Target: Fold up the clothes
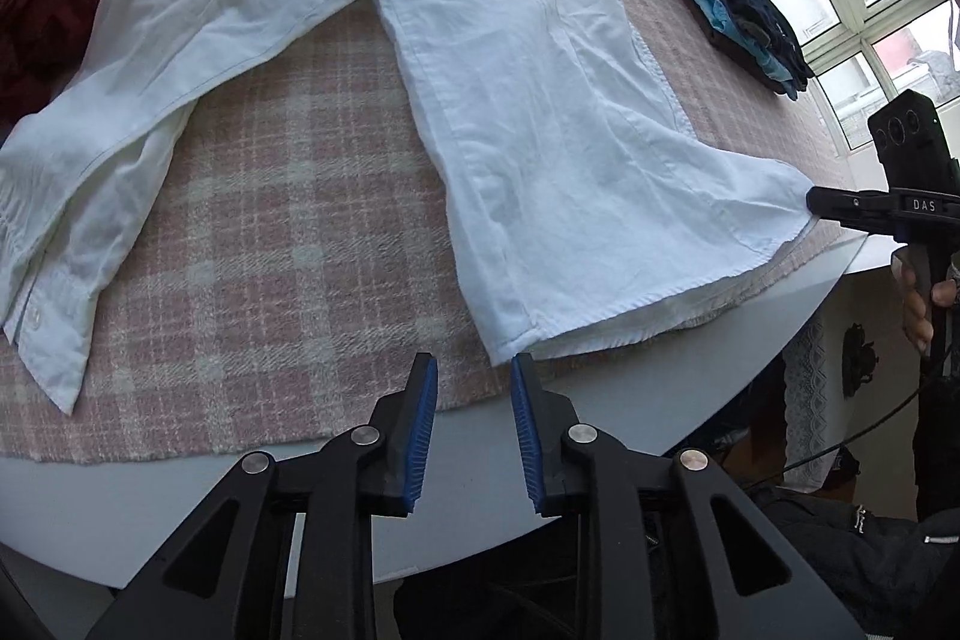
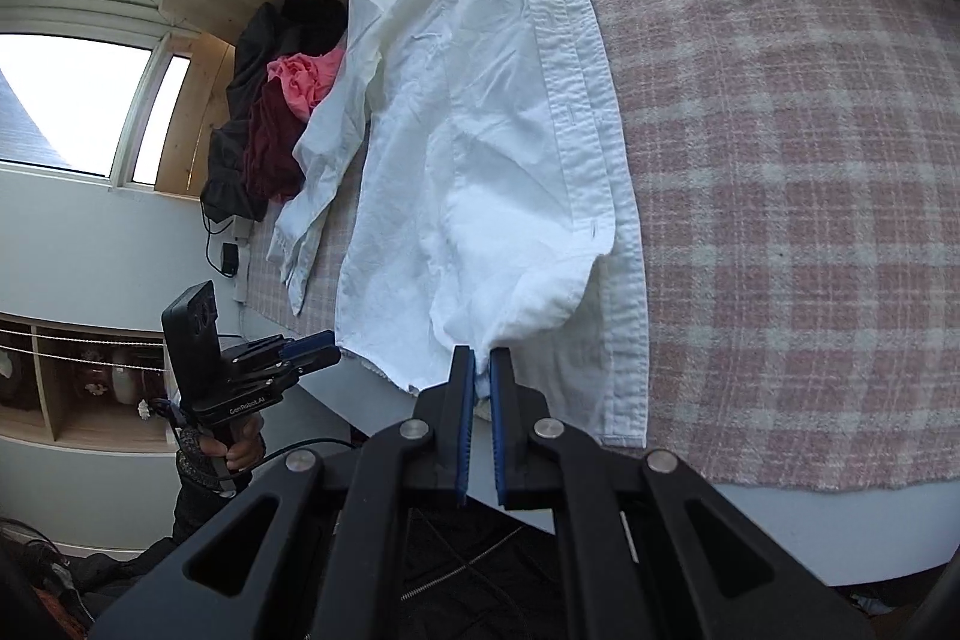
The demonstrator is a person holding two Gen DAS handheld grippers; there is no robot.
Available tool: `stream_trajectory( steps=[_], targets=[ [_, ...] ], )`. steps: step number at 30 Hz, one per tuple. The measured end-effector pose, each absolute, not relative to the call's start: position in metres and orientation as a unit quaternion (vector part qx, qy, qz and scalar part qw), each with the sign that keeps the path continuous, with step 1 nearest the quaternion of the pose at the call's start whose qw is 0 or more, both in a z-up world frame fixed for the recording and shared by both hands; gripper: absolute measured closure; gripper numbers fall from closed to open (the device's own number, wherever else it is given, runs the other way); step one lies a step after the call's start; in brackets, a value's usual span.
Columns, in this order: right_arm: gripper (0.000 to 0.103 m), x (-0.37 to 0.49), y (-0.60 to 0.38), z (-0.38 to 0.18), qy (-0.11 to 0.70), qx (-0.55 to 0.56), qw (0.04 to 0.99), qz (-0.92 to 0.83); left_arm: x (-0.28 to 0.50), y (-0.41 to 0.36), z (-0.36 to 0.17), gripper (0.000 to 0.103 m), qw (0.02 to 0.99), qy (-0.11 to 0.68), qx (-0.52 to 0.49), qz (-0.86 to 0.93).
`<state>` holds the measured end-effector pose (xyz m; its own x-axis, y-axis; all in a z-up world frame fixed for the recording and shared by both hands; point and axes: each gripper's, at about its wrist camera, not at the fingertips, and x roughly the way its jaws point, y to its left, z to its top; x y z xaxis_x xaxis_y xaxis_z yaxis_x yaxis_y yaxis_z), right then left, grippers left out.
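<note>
On the plaid-covered desk (image 1: 270,196), white shirt (image 1: 528,112) spread flat, hem corner pinched in right gripper (image 2: 480,370) jaws, left gripper (image 1: 474,376) jaws parted and empty beside the near hem.

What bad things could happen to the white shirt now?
1. The right gripper pinches only a small bit of the shirt hem, so the cloth might slip out if pulled.
2. The left gripper has its jaws open with nothing in them, so a pull from one side alone could skew the shirt.
3. The hem lies at the table edge and could slide off.
</note>
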<state>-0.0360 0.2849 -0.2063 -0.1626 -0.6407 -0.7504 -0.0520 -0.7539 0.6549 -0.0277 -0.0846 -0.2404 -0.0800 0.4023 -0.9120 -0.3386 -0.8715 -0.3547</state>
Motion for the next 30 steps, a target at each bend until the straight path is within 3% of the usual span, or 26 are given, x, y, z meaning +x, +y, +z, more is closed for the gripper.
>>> stream_trajectory(
  steps=[4, 6, 12, 14, 17, 18, 23, 30],
  targets=[
    [0.096, -0.022, 0.274, -0.237, -0.231, 0.66, 0.188, -0.689, -0.029, -0.087, -0.227, 0.079, 0.245, -0.026, -0.617, 0.747],
    [0.094, -0.016, 0.275, -0.254, -0.242, 0.691, 0.184, -0.655, -0.033, -0.083, -0.213, 0.079, 0.243, -0.012, -0.608, 0.756],
    [0.094, -0.035, 0.299, -0.199, -0.239, 0.657, 0.204, -0.685, -0.061, -0.044, -0.162, 0.079, 0.271, 0.005, -0.575, 0.772],
    [0.092, -0.07, 0.305, -0.167, -0.208, 0.612, 0.205, -0.735, -0.071, -0.013, -0.155, 0.078, 0.287, 0.007, -0.566, 0.773],
    [0.067, -0.122, 0.314, -0.12, -0.159, 0.539, 0.205, -0.802, -0.079, 0.041, -0.164, 0.072, 0.317, 0.004, -0.564, 0.763],
    [0.064, -0.145, 0.313, -0.113, -0.146, 0.52, 0.21, -0.815, -0.081, 0.059, -0.17, 0.072, 0.326, 0.004, -0.566, 0.757],
    [0.064, -0.262, 0.303, -0.105, -0.102, 0.474, 0.216, -0.848, -0.091, 0.114, -0.211, 0.073, 0.321, 0.003, -0.603, 0.73],
    [0.064, -0.397, 0.27, -0.148, -0.046, 0.502, 0.203, -0.84, -0.124, 0.048, -0.196, 0.073, 0.207, -0.025, -0.592, 0.778]
  ],
)
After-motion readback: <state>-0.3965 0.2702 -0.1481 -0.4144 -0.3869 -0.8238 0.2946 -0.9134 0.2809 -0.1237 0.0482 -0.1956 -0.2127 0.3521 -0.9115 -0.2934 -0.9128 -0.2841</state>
